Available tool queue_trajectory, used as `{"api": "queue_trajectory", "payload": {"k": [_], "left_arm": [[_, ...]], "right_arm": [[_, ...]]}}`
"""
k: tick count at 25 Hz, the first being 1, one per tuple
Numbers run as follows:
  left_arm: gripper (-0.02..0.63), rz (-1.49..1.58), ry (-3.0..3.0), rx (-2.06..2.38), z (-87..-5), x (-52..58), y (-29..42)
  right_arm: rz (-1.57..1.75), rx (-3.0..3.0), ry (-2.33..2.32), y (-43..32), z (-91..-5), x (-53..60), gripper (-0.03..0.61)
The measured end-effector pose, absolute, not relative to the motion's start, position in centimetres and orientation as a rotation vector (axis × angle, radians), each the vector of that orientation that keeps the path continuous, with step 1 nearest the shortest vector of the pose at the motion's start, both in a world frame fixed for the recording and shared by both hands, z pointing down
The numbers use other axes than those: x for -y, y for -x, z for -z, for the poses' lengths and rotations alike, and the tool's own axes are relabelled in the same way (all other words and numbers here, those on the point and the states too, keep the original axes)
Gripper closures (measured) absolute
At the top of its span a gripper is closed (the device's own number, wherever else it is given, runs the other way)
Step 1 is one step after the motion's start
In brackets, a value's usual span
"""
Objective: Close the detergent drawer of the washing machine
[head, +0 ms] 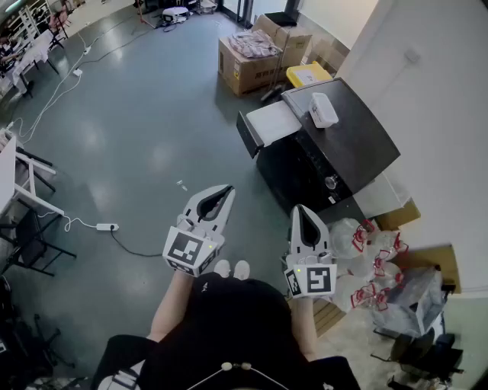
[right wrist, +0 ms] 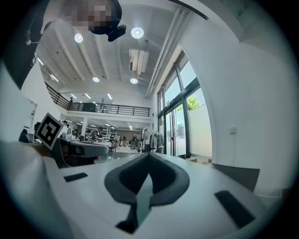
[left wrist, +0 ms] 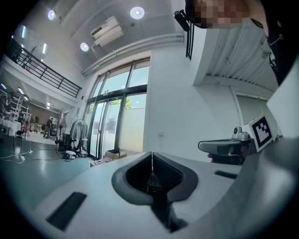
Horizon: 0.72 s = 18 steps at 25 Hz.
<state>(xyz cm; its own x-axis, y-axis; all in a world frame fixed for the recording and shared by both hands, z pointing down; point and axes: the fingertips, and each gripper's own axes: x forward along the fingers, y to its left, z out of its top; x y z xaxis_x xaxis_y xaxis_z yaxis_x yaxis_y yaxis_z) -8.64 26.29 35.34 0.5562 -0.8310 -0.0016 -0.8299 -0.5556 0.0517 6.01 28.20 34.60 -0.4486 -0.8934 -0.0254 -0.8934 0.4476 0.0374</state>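
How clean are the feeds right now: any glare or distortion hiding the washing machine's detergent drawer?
Head view: evenly lit and sharp, mild sheen on the floor; the washing machine and its pulled-out detergent drawer show clearly. Left gripper view: heavy fisheye, dark corners, glass doors overexposed, the left gripper blurred up close. Right gripper view: same fisheye, ceiling lights flaring, windows bright.

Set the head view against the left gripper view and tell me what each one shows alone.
Head view only: the washing machine with its detergent drawer pulled out, and the person's shoes. Left gripper view only: tall glass doors, ceiling lights, a balcony railing. Both: the left gripper and right gripper, jaws shut, holding nothing.
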Motion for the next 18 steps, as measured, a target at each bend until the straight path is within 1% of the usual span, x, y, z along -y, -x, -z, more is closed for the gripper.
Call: {"api": "queue_trajectory", "payload": {"k": [7, 18], "left_arm": [[0.603, 0.135, -2.708, 1.441, -34.8, -26.7, 9.5], [0.603, 0.141, -2.729, 1.378, -35.5, -27.8, 10.1]], "right_arm": [[-0.057, -2.669, 1.660, -6.0, -34.7, -28.7, 0.577], [-0.061, -2.676, 1.699, -5.2, -35.4, -29.9, 0.577]]}}
